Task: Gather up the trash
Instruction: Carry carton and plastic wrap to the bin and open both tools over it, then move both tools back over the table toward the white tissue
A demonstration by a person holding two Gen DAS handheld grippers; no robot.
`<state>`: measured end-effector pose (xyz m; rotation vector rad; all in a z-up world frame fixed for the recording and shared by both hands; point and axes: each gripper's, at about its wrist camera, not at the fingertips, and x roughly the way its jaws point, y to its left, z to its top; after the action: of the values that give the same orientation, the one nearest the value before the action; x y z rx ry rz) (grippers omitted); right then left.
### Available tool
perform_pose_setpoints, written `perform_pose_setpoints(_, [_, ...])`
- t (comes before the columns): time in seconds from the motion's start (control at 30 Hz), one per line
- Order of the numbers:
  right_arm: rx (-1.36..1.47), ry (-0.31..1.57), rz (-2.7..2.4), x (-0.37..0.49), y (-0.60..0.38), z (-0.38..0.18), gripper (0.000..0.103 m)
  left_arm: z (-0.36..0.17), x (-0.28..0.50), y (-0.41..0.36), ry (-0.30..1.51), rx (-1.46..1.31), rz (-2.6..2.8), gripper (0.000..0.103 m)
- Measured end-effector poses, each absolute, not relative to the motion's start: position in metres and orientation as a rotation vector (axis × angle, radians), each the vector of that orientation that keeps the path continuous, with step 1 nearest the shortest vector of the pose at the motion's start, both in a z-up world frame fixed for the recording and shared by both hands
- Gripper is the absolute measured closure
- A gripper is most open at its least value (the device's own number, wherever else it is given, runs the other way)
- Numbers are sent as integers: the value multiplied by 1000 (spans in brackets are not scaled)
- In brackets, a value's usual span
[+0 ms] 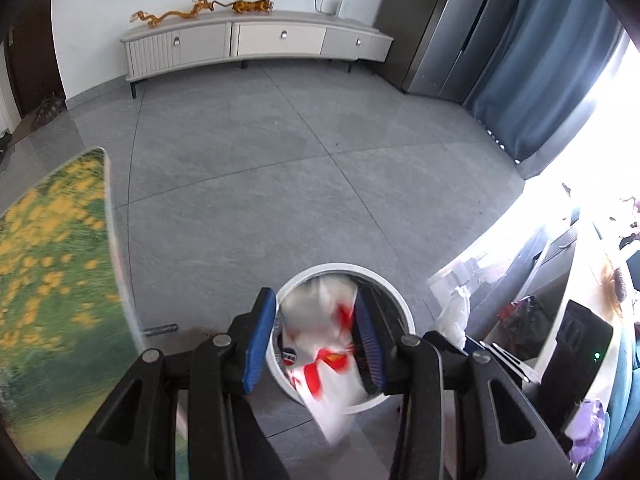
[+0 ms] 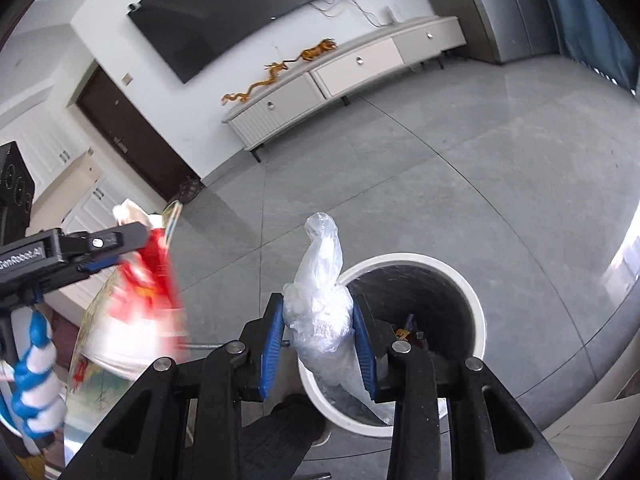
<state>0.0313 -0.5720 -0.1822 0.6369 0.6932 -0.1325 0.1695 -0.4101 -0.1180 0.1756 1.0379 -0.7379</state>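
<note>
- Left tongs (image 1: 316, 336) pinching a white plastic bag with red print (image 1: 320, 344) between blue pads, directly above the mouth of a round white trash bin (image 1: 404, 308).
- Bag blurred in the left wrist view, its lower end hanging past the near rim of the bin.
- Same left tongs (image 2: 100, 256) seen from the right wrist view at the far left — black body, blue pads, the red-and-white bag (image 2: 148, 280) drooping below them, also blurred.
- Right tongs (image 2: 318, 332) clamped on a crumpled clear plastic bag (image 2: 320, 296), its twisted top standing up above the pads, its tail trailing down over the near rim of the bin (image 2: 476, 292).
- Bin interior dark, with a few small scraps at the bottom; what they are cannot be told.
- Bin standing on a grey tiled floor (image 1: 280, 160).
- A counter with a green and yellow flower-print cover (image 1: 52, 260) at the left edge of the left wrist view, close beside the tongs.
- A gloved hand in blue and white (image 2: 34, 380) at the lower left of the right wrist view, below the left tongs.
- Farther back, a long pale cabinet (image 1: 256, 44) against a white wall, with golden dragon and tiger figures (image 1: 200, 10) on top.
- A dark flat screen (image 2: 240, 12) on the wall above the cabinet.
- Blue curtains (image 1: 552, 60) at the right, bright daylight beside them.
- A dark brown door (image 2: 132, 132) left of the cabinet in the right wrist view.
</note>
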Motion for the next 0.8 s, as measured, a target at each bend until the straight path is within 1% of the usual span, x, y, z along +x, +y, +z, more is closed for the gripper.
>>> perform_pose_setpoints(0.13, [666, 715, -158, 39, -578, -199, 70, -144, 174, -426, 1084, 168, -737, 63])
perform_pose_setpoints(0.2, [666, 728, -175, 40, -579, -206, 68, -152, 176, -428, 1106, 164, -741, 63])
perform_pose_setpoints(0.27, [670, 735, -188, 42, -580, -210, 57, -157, 177, -427, 1123, 156, -746, 63])
perform_pose_setpoints(0.33, [672, 738, -200, 42, -581, -213, 51, -156, 177, -423, 1121, 149, -754, 63])
perform_pose_setpoints(0.5, [677, 734, -218, 39, -579, -212, 49, -149, 173, -407, 1111, 120, -749, 60])
perform_pose_setpoints(0.7, [634, 699, -230, 35, -570, -190, 47, -131, 165, -383, 1073, 107, -739, 59])
perform_pose_setpoints(0.77, [617, 686, -232, 32, -564, -179, 45, -121, 162, -372, 1055, 102, -731, 53])
perform_pose_setpoints(0.8, [607, 680, -234, 30, -561, -174, 44, -117, 160, -366, 1045, 101, -727, 52])
